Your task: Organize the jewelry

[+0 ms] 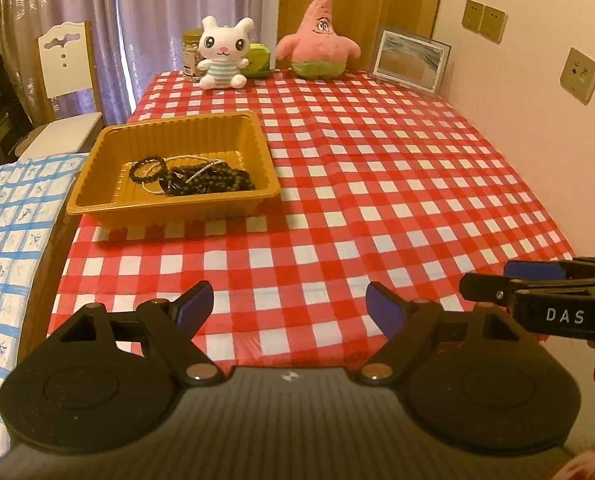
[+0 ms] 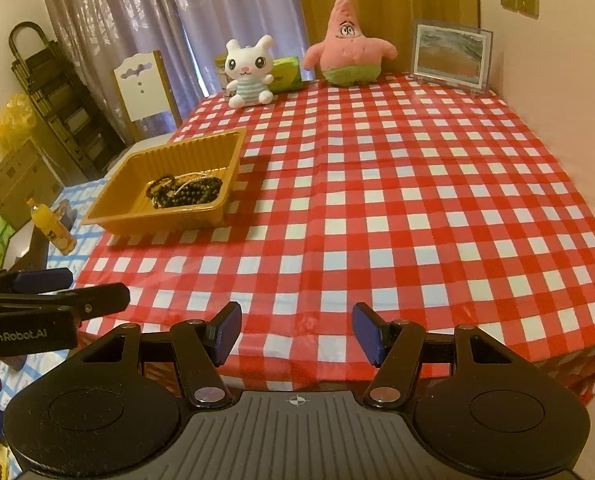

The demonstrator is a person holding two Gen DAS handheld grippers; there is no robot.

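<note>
Right gripper (image 2: pixel 296 334) over near edge of red-checked tablecloth (image 2: pixel 397 208), blue pads apart, nothing between; left gripper (image 2: pixel 57 292) beside it at left; gold tray (image 2: pixel 133 216) holding dark bead bracelets (image 2: pixel 185 192); rabbit plush (image 2: pixel 249 72), pink starfish plush (image 2: pixel 347 46), framed picture (image 2: pixel 449 56) at far edge

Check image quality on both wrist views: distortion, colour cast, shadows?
Left wrist: fisheye bends the wall, warm cast, tray casts a soft shadow toward the camera. Right wrist: same curvature, dark corners, beads slightly soft, picture frame sharp enough.
</note>
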